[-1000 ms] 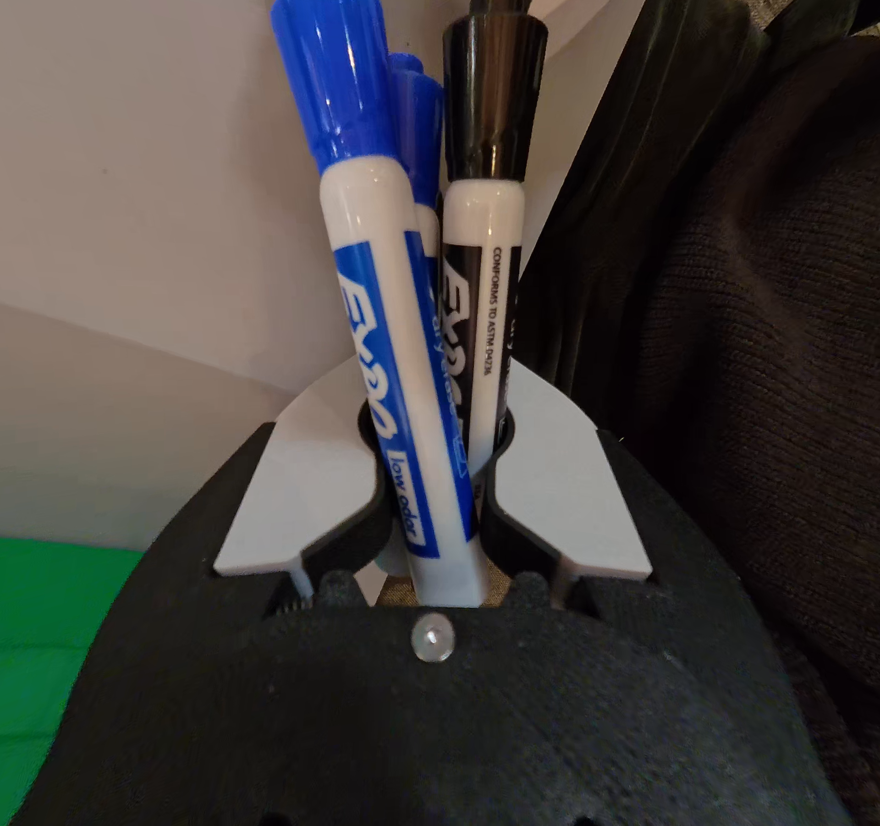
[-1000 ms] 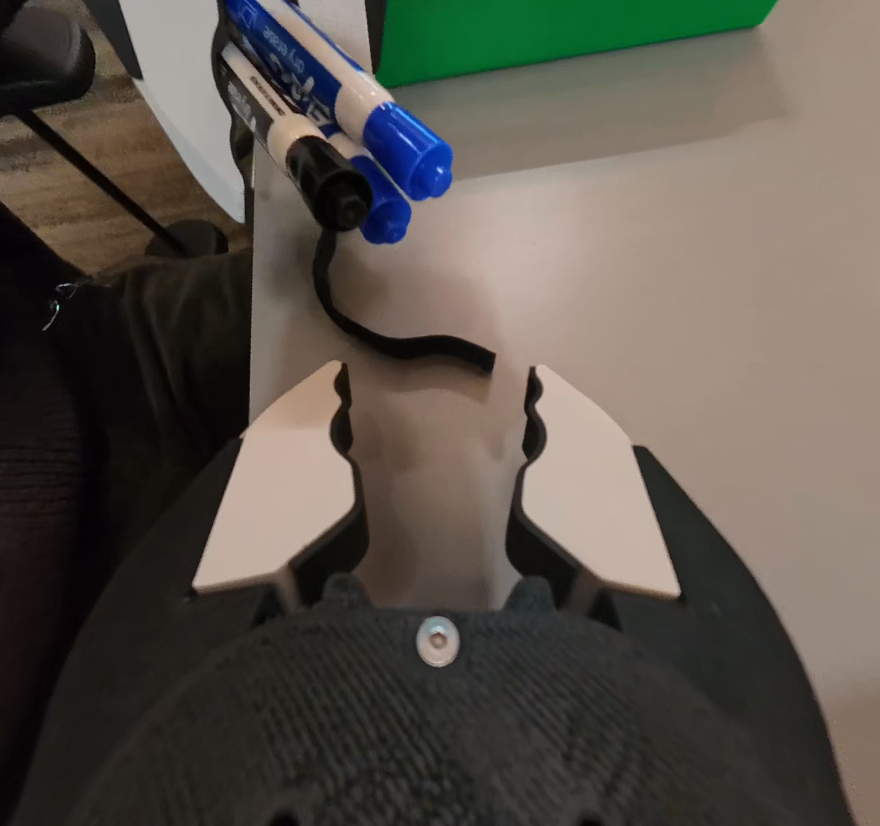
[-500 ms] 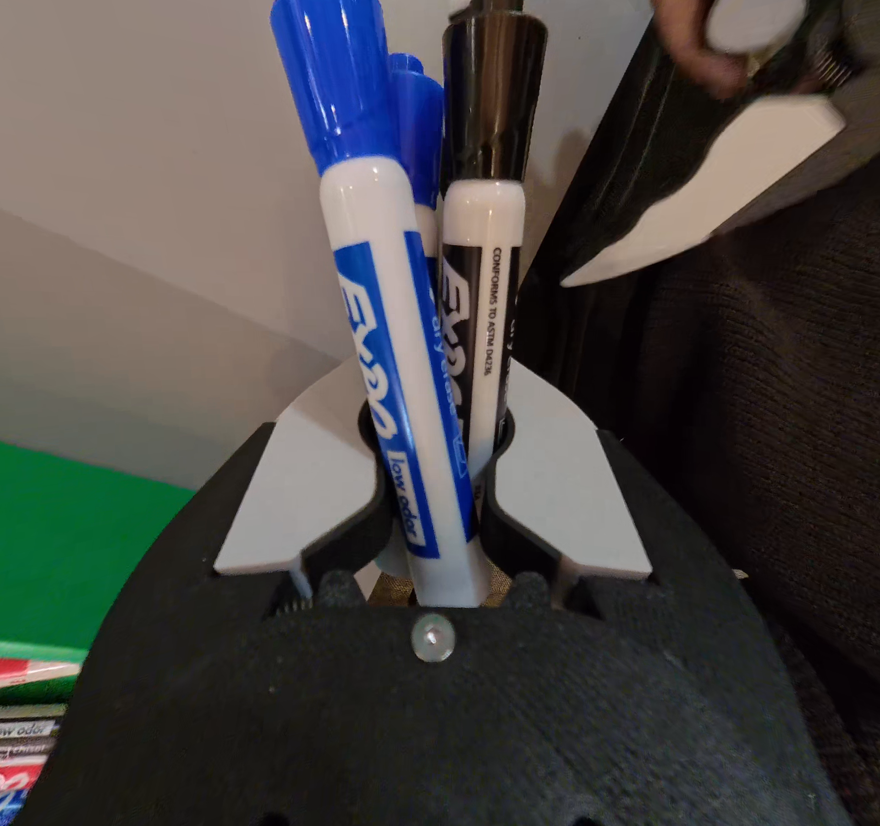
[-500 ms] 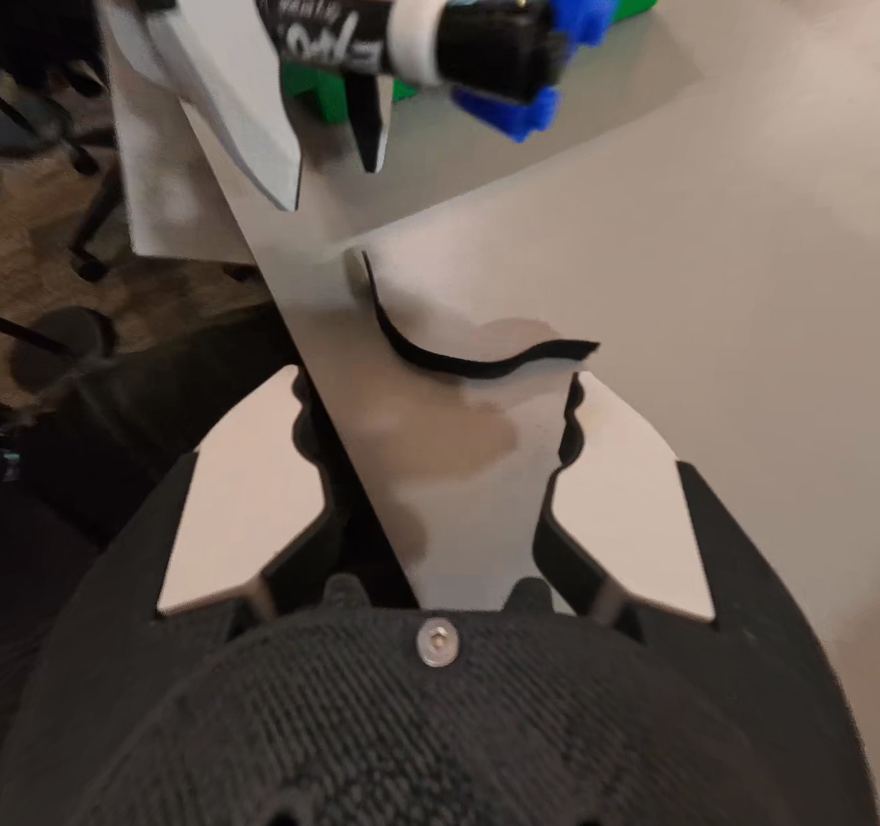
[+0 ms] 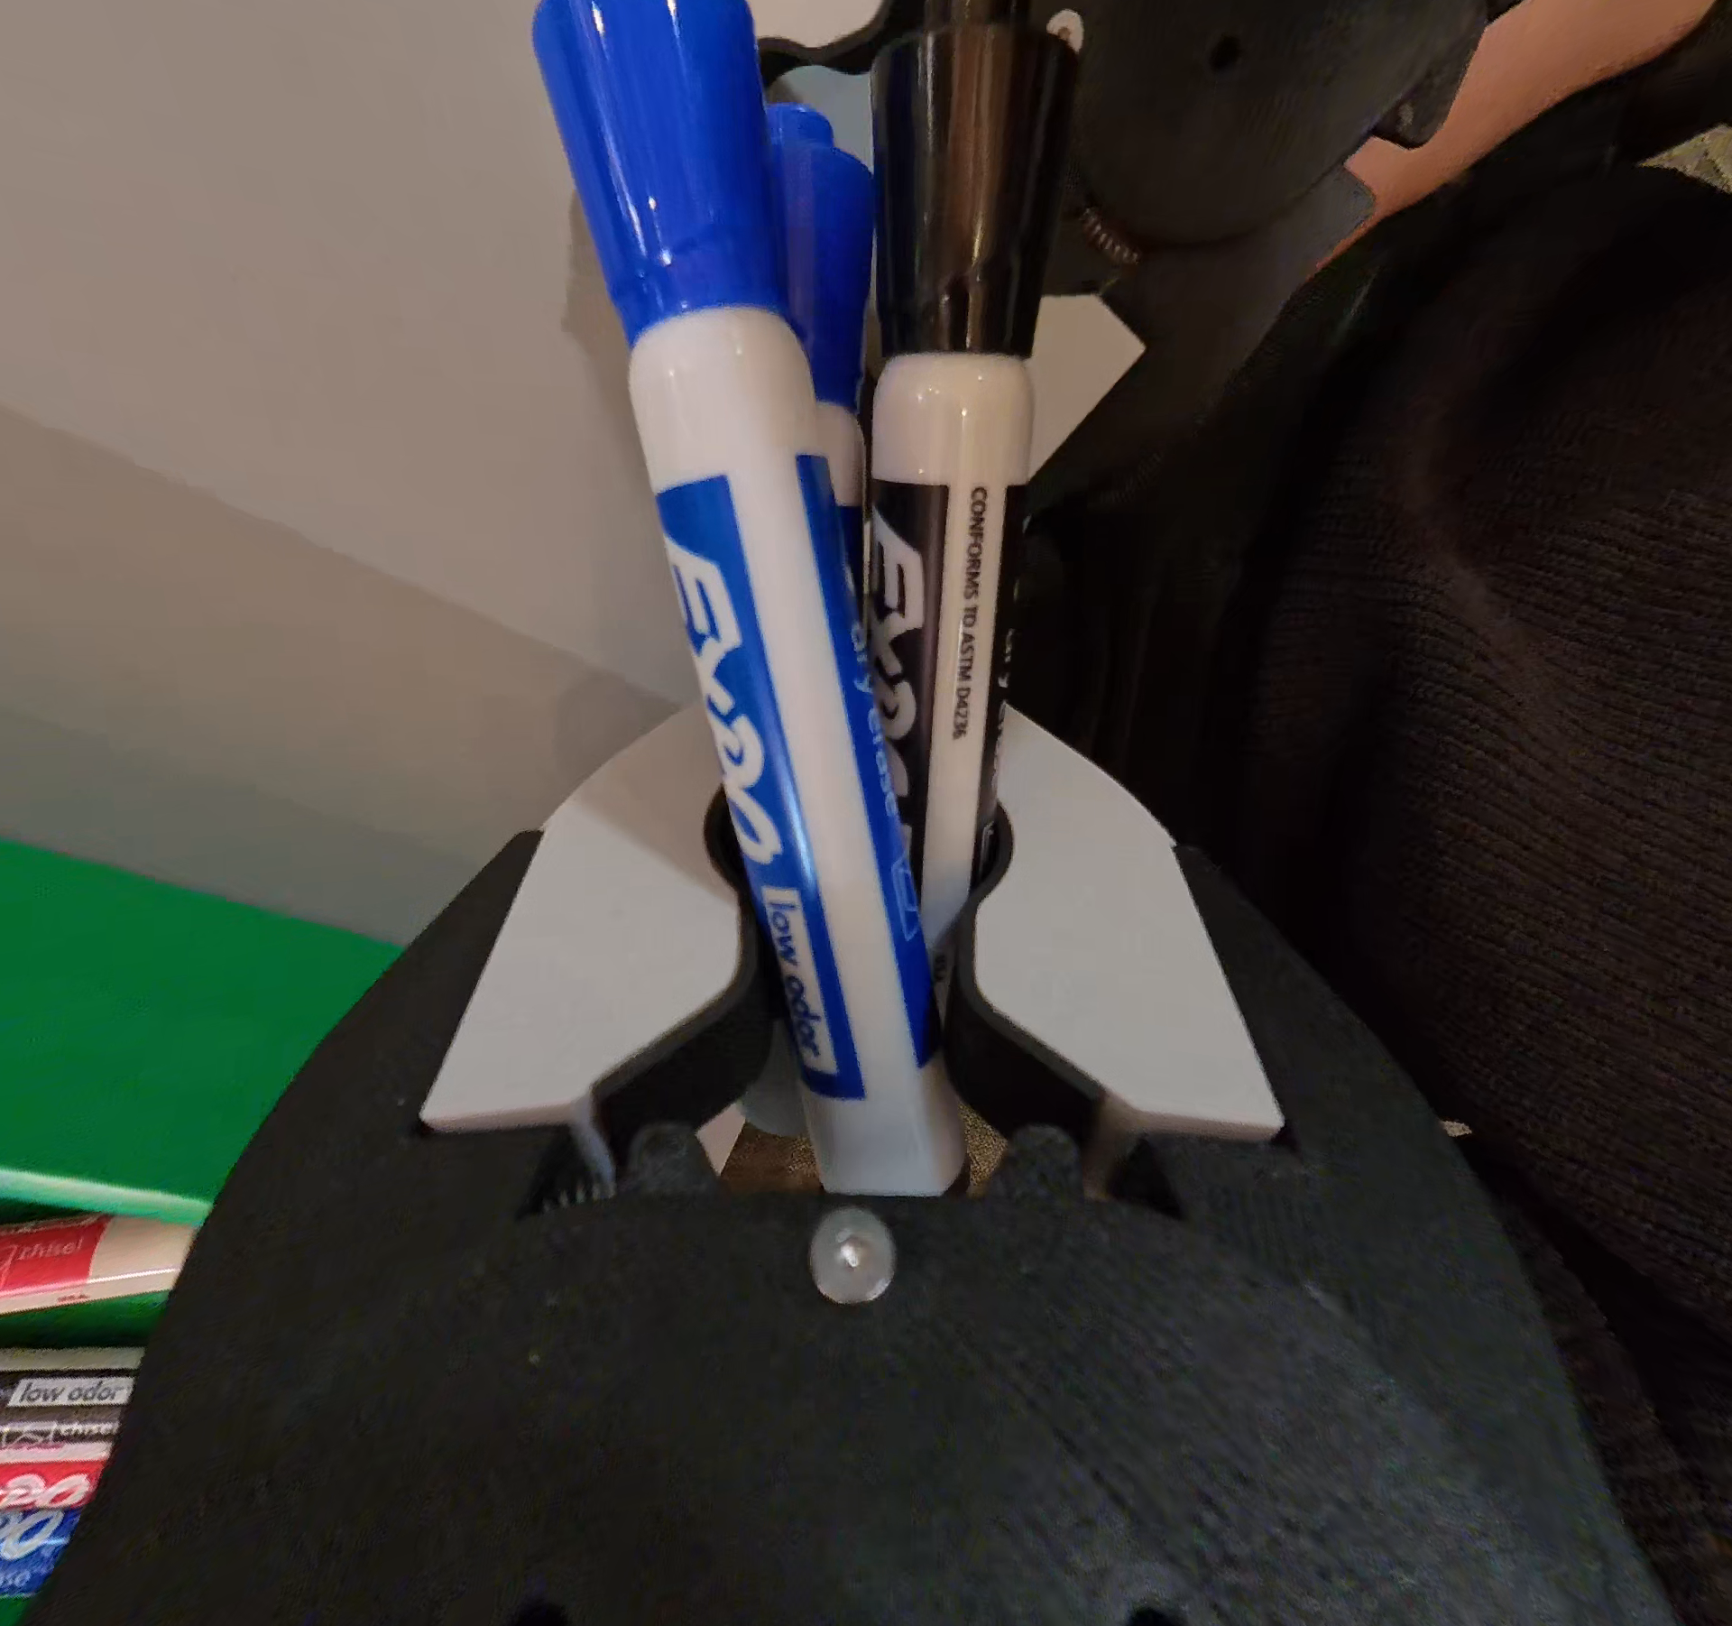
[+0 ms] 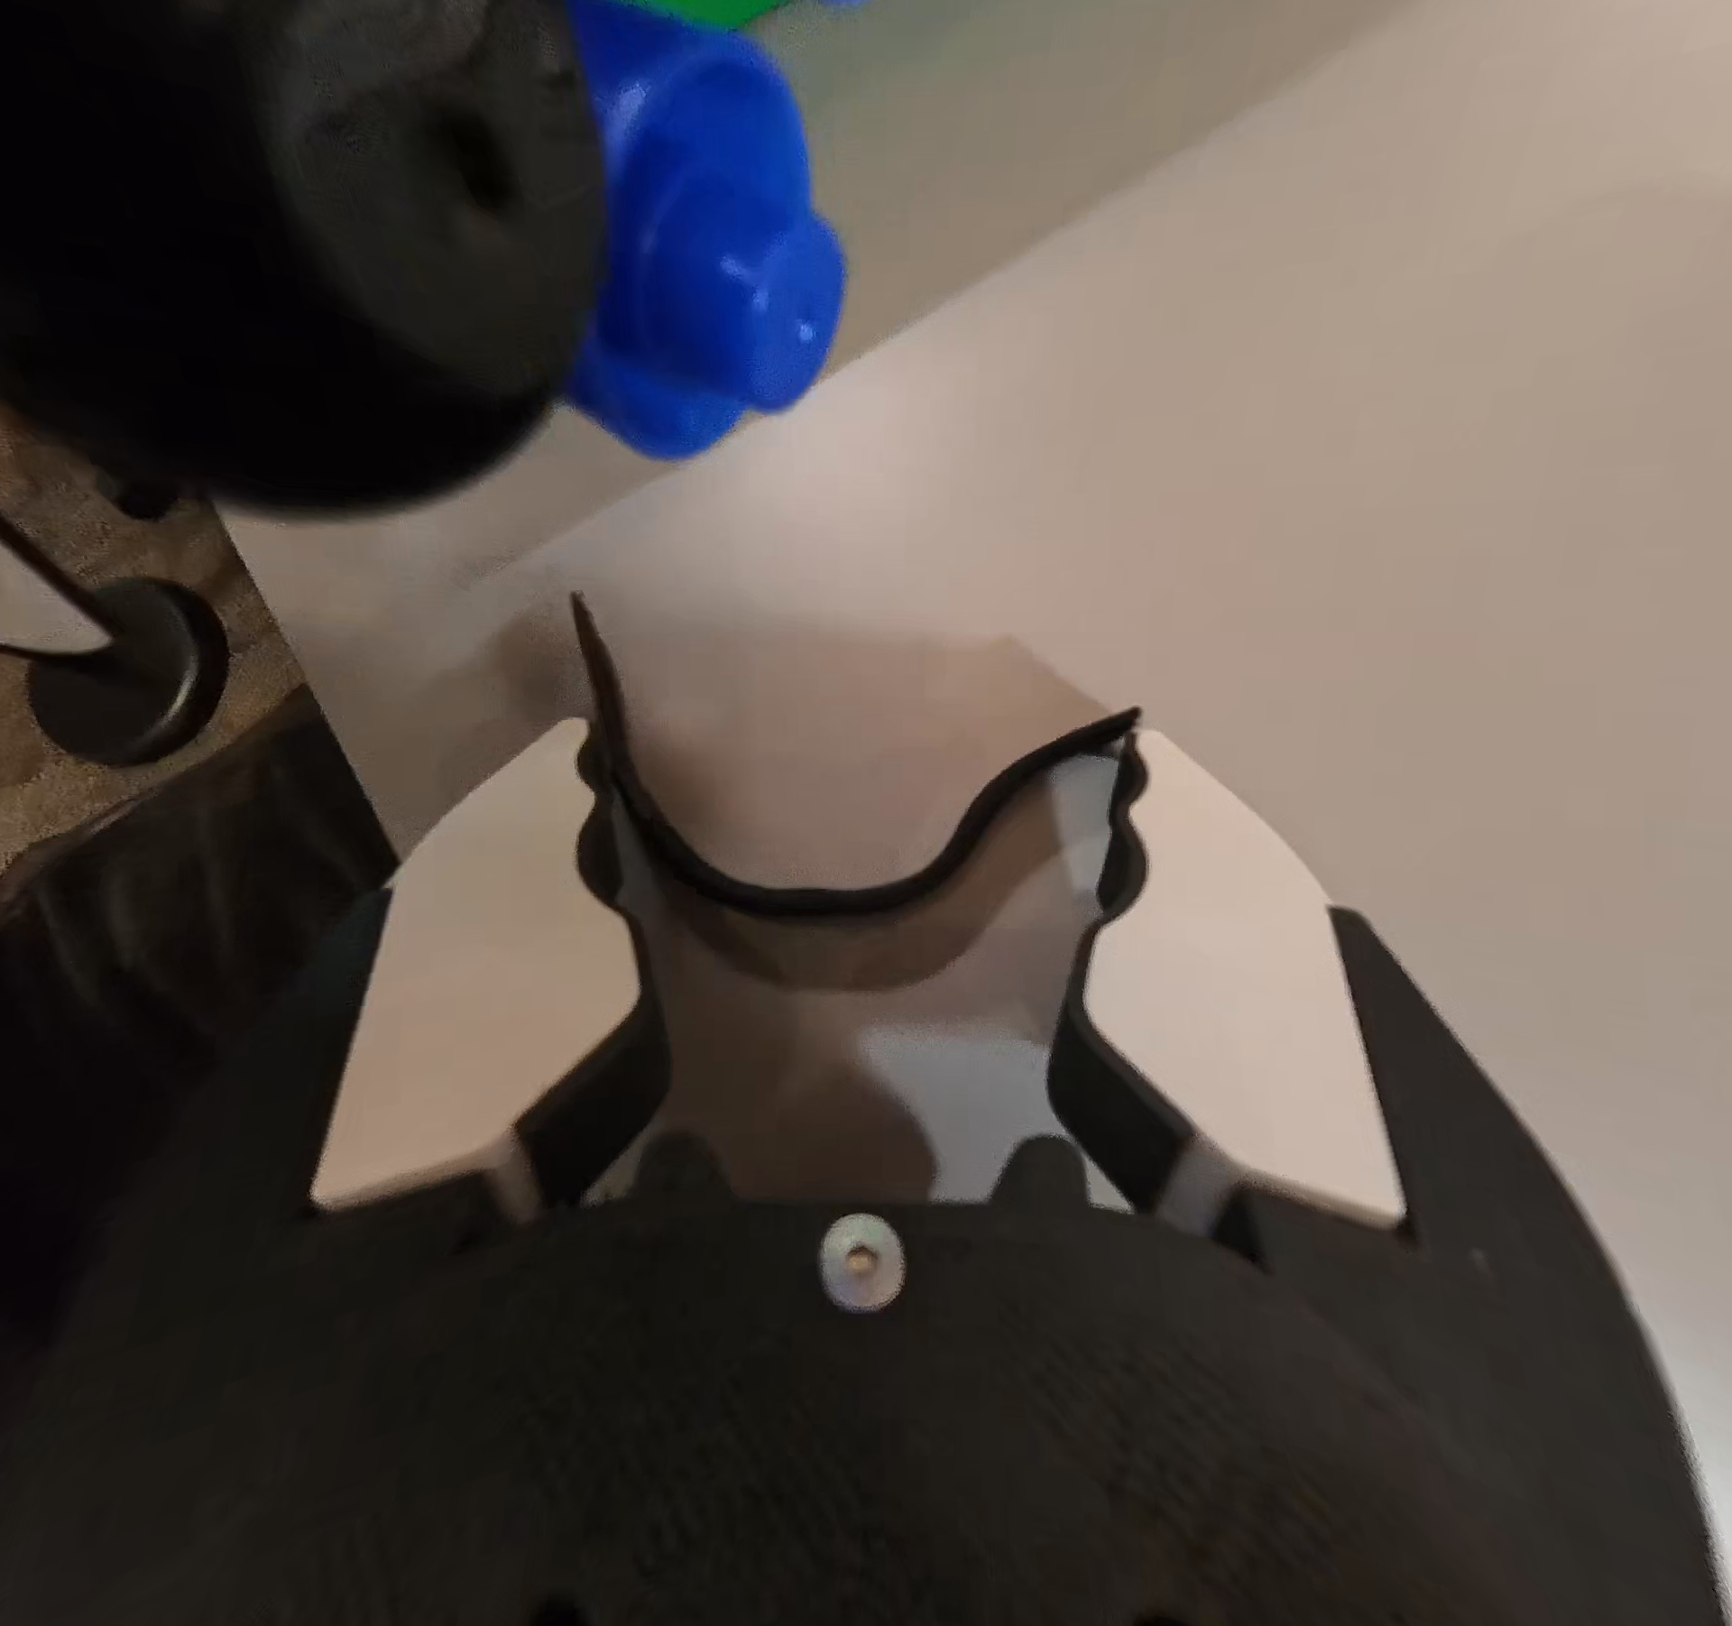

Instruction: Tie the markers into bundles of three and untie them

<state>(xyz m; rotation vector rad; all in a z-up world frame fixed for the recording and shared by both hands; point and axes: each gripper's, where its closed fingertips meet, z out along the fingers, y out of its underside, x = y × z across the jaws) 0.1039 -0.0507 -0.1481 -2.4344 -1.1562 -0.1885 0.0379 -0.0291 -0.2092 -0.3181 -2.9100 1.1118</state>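
In the left wrist view, a green box (image 5: 141, 1000) lies at the far left on the pale bench (image 5: 281, 643), and below it a few more markers (image 5: 66, 1393) lie side by side, half cut off by the picture's edge. The left gripper (image 5: 858, 859) has its jaws closed on a bundle of three markers that stand up along its fingers: a blue marker (image 5: 750, 643) in front on the left, a second blue marker (image 5: 820, 250) behind it with mostly its cap showing, and a black marker (image 5: 956, 456) touching them on the right. Right of the bundle, near the black cap, the other gripper's black body shows, held by a hand (image 5: 1593, 34), with a dark knitted sleeve (image 5: 1453, 737) below. In the right wrist view, the black cap end (image 6: 375, 175) fills the upper left, blurred and very close, with a blue cap (image 6: 722, 268) just beside it. The right gripper (image 6: 858, 784) has its jaws wide apart with nothing gripped; a thin black strap (image 6: 815, 897) lies curved on the bench between the fingertips, its ends near each finger (image 6: 487, 972).
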